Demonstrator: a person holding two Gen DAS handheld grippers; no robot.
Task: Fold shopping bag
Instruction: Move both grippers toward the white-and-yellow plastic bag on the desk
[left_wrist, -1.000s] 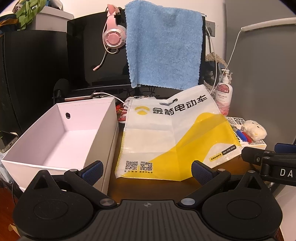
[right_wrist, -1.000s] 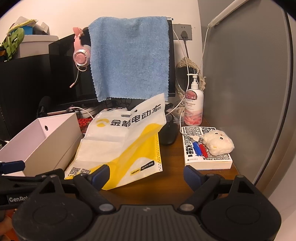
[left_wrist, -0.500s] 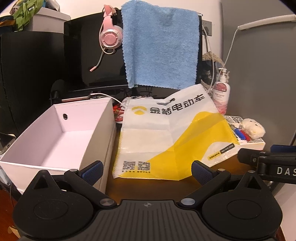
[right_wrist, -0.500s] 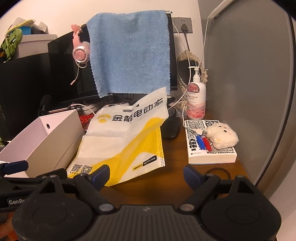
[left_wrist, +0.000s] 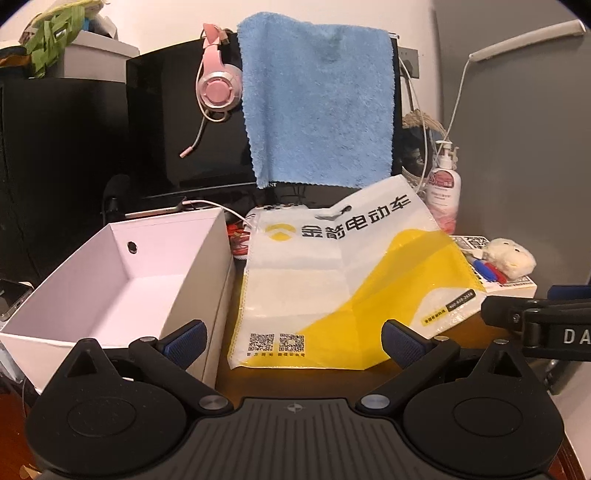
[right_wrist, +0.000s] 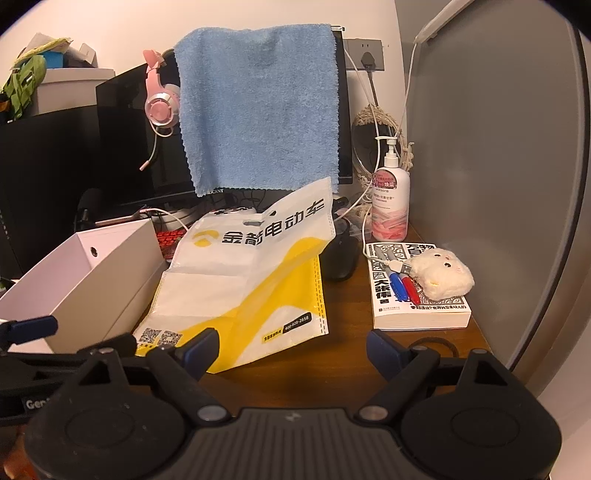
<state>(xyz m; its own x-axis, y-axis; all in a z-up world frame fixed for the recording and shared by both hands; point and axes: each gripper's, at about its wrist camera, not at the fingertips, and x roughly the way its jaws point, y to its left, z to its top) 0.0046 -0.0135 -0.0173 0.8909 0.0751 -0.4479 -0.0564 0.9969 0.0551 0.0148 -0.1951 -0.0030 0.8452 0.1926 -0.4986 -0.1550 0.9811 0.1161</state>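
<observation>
**Bag flat on the desk, both grippers wide and empty**

Folding has not begun, as I read it. At the desk's left edge sits the open white box (left_wrist: 122, 280), and my left gripper (left_wrist: 293, 334) hangs over the near edge with its jaws spread and nothing between them. Just right of the box lies the shopping bag (left_wrist: 332, 280), white and yellow, spread out across the middle of the desk with its bottom edge nearest me and its handle end propped up toward the monitor at the back, under the blue towel (left_wrist: 317, 110). My right gripper (right_wrist: 291, 347) is likewise gaping and empty, near the bag's near right corner. Along the right edge rests a book (right_wrist: 417, 314) carrying pens and a plush toy (right_wrist: 441, 273).

Next I would bring each gripper onto a near corner, pinch the thin fabric, and carry it toward the handle end.
</observation>
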